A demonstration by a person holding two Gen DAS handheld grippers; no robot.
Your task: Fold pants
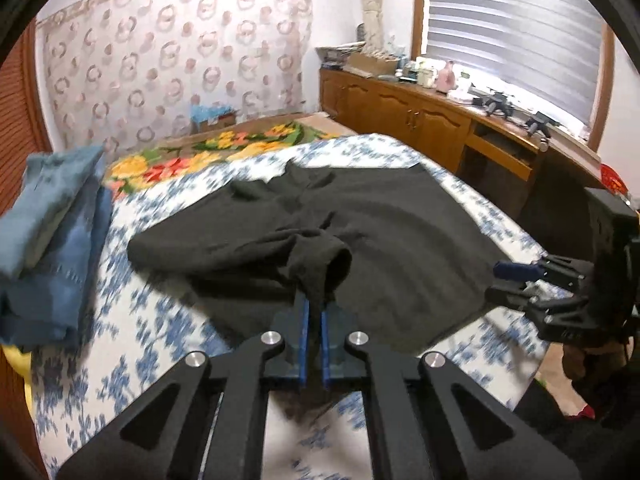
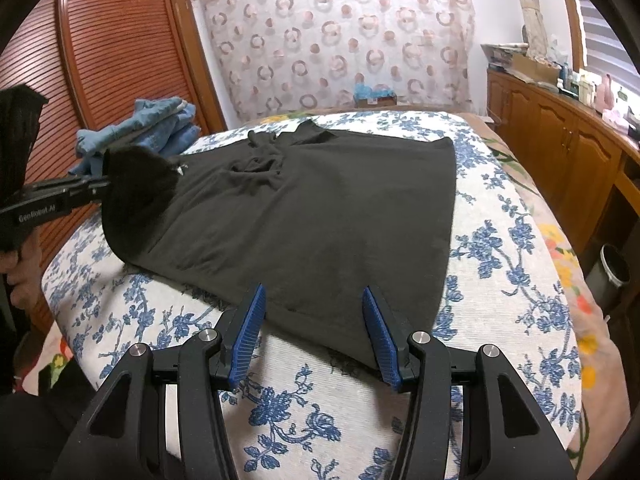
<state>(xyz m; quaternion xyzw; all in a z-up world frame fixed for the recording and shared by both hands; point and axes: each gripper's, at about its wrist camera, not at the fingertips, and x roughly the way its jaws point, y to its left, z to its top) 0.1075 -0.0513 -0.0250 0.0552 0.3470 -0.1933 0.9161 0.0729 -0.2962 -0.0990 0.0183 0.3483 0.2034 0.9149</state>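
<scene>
A: Where are the pants (image 2: 312, 208)?
B: Flat on the bed (image 2: 500, 240), long axis running away from the tongs; left gripper (image 1: 314, 308) clenched on one raised hem; right gripper (image 2: 312, 320) spread, straddling the nearer, flat hem.

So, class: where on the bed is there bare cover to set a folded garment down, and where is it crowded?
Bare cover lies along the near edge, between the black pants and the right gripper, and in a strip right of the pants. The left side is crowded: the jeans pile sits there and the left gripper lifts a pants corner.
</scene>
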